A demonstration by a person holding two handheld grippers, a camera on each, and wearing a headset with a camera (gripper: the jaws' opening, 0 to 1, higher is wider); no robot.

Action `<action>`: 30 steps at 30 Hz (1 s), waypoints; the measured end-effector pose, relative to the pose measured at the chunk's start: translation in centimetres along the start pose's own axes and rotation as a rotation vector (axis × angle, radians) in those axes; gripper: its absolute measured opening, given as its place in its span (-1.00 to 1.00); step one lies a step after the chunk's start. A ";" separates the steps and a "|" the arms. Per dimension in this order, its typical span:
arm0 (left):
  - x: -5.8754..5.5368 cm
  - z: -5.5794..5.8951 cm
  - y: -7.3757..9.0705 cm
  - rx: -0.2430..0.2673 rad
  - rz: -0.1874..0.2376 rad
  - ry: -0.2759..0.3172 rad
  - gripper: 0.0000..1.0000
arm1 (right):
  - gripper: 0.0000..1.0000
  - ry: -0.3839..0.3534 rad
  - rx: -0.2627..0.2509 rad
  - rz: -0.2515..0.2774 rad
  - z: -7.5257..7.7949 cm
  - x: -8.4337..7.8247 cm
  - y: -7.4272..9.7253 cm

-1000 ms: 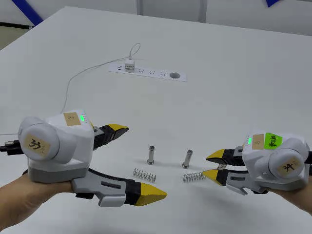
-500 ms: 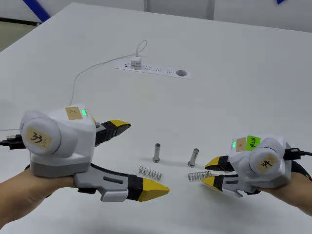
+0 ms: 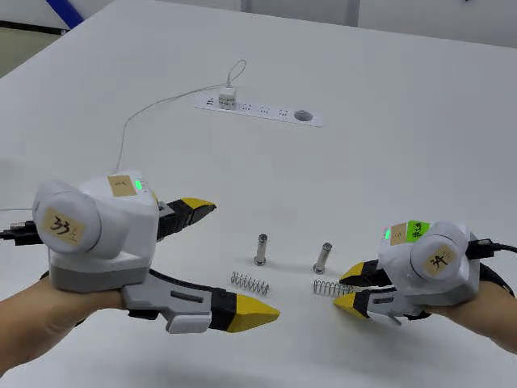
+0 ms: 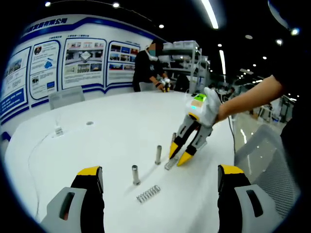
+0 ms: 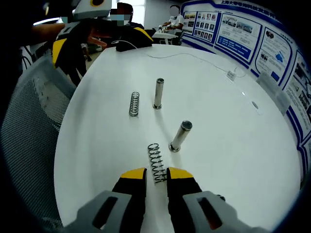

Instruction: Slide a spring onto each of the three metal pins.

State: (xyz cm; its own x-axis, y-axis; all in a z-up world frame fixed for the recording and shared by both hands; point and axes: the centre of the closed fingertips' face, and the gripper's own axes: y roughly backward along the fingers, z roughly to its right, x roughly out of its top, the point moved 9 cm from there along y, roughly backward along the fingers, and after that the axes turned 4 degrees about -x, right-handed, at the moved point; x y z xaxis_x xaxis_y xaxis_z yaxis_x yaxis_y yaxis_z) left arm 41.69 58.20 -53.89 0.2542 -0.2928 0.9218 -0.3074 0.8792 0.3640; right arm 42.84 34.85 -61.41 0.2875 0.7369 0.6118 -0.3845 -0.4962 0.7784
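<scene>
Two short metal pins [image 3: 261,248] [image 3: 323,257] stand upright on the white table [image 3: 363,162]. One spring [image 3: 249,283] lies loose in front of the left pin. A second spring [image 3: 325,286] lies by the right pin, its near end between the jaws of my right gripper [image 3: 350,287], which are narrowly apart. In the right gripper view that spring [image 5: 156,162] runs up from the right gripper [image 5: 156,175] toward the nearer pin [image 5: 180,136]. My left gripper [image 3: 233,259] is held wide open with nothing in it, just left of the loose spring.
A white power strip [image 3: 258,109] with a plug and a cable lies farther back on the table. A mesh chair [image 5: 29,126] stands past the table's near edge. People stand at the far end of the room [image 4: 150,68].
My right gripper has slid left toward the pins, so the spring's end now lies between its jaws. The left gripper has hardly moved. The head camera has shifted a little.
</scene>
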 end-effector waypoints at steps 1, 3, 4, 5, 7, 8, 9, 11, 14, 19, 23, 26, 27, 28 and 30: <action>0.0 0.0 0.0 -0.002 0.000 0.000 1.00 | -0.67 -0.008 0.006 0.001 -0.1 -0.1 0.0; 0.0 0.0 -0.1 -0.002 0.001 0.000 1.00 | -0.68 -0.009 0.006 0.003 -0.1 -0.1 0.0; 0.0 0.1 -0.1 -0.002 0.001 0.001 1.00 | -0.69 -0.009 0.009 0.002 -0.1 -0.1 0.0; 0.0 0.1 -0.1 -0.003 0.001 0.000 1.00 | -0.70 -0.008 0.012 0.000 -0.2 -0.1 0.0; 0.0 0.1 -0.1 -0.004 -0.003 -0.002 1.00 | -0.72 -0.014 0.019 -0.002 -0.2 -0.1 0.0; 0.0 0.1 -0.1 -0.005 -0.002 -0.002 1.00 | -0.74 -0.028 0.025 -0.005 -0.2 -0.1 0.0; 0.1 0.1 -0.1 -0.007 -0.002 -0.001 1.00 | -0.76 -0.044 0.033 -0.005 -0.3 -0.1 0.0; 0.1 0.2 -0.1 -0.008 -0.003 -0.003 1.00 | -0.77 -0.062 0.032 -0.003 -0.2 -0.2 -0.1; 0.0 0.3 -0.1 -0.011 -0.008 -0.002 1.00 | -0.77 -0.089 0.036 -0.003 -0.3 -0.3 -0.1; -0.2 0.6 -0.2 -0.024 -0.023 -0.010 1.00 | -0.77 -0.091 0.028 -0.016 -0.4 -0.1 -0.1; -0.2 0.7 -0.1 -0.029 -0.031 -0.014 1.00 | -0.78 -0.092 0.023 -0.026 -0.5 0.0 -0.1; -0.2 0.7 -0.1 -0.031 -0.033 -0.016 1.00 | -0.78 -0.102 0.015 -0.032 -0.5 0.0 -0.1; -0.1 0.7 0.0 -0.030 -0.035 -0.017 1.00 | -0.78 -0.131 0.015 -0.037 -0.6 0.0 0.0; -0.1 0.7 0.0 -0.029 -0.035 -0.019 1.00 | -0.78 -0.144 0.017 -0.036 -0.7 0.0 0.0; 0.0 0.8 0.1 -0.030 -0.035 -0.022 0.99 | -0.78 -0.141 0.016 -0.031 -0.7 0.0 0.1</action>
State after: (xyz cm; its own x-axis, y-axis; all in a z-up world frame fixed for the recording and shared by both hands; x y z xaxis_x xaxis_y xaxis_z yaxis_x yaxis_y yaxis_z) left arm 40.96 57.96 -53.72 0.2441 -0.3315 0.9113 -0.2712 0.8789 0.3924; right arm 42.15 35.15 -61.40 0.4195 0.6807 0.6005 -0.3600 -0.4825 0.7985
